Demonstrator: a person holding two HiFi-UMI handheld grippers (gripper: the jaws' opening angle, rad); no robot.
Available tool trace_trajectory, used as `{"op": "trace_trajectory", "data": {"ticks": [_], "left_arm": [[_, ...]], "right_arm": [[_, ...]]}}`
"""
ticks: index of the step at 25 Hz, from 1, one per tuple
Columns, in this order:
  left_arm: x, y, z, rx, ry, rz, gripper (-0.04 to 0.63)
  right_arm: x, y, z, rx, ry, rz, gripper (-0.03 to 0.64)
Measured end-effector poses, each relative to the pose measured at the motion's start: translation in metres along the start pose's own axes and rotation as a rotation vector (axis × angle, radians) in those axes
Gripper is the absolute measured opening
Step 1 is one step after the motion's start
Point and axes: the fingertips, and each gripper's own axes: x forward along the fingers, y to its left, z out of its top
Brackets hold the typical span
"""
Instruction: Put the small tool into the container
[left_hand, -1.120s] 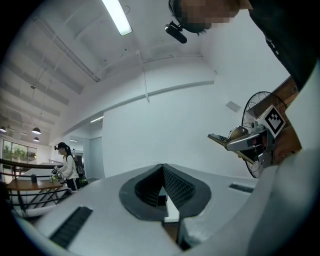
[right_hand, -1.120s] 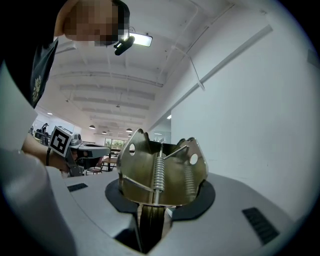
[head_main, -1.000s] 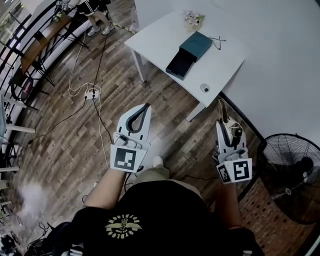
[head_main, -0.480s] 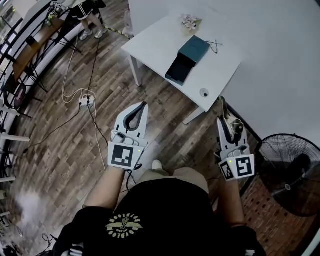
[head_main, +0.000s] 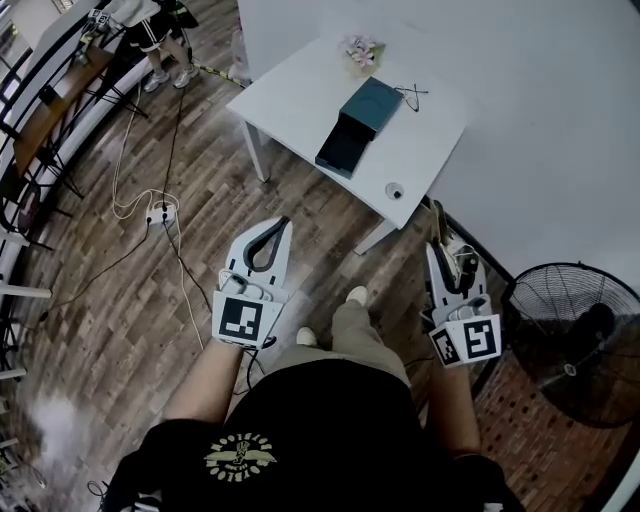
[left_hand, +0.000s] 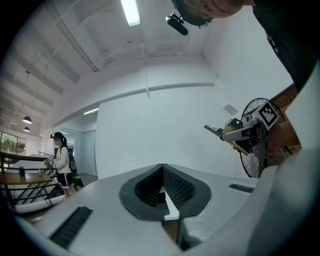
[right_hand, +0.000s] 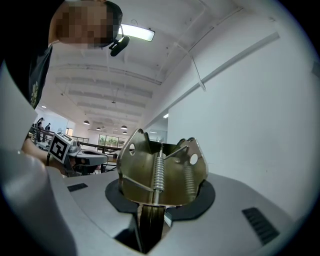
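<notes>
Right gripper (head_main: 440, 262) grips the tool (right_hand: 160, 167), left gripper (head_main: 274, 232) clenched empty; tool may slip in transit, with the box (head_main: 358, 125) on the table (head_main: 425, 150) well apart.

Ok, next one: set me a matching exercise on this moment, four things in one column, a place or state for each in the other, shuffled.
1 left gripper
2 right gripper
3 teal box
4 fan

A on the white table
B jaws shut on a metal spring tool
C on the floor, right of the person
D jaws together, nothing between

Pairs: 1-D, 2-B, 3-A, 4-C
</notes>
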Motion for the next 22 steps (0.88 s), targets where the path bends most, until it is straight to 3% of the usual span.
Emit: {"op": "trace_trajectory", "data": {"ticks": [22], "left_arm": [[0.031, 0.015, -0.012, -0.036, 0.034, 0.05, 0.006]], "right_arm": [[0.033, -0.026, -0.02, 0.036, 0.031, 0.042, 0.12]]}}
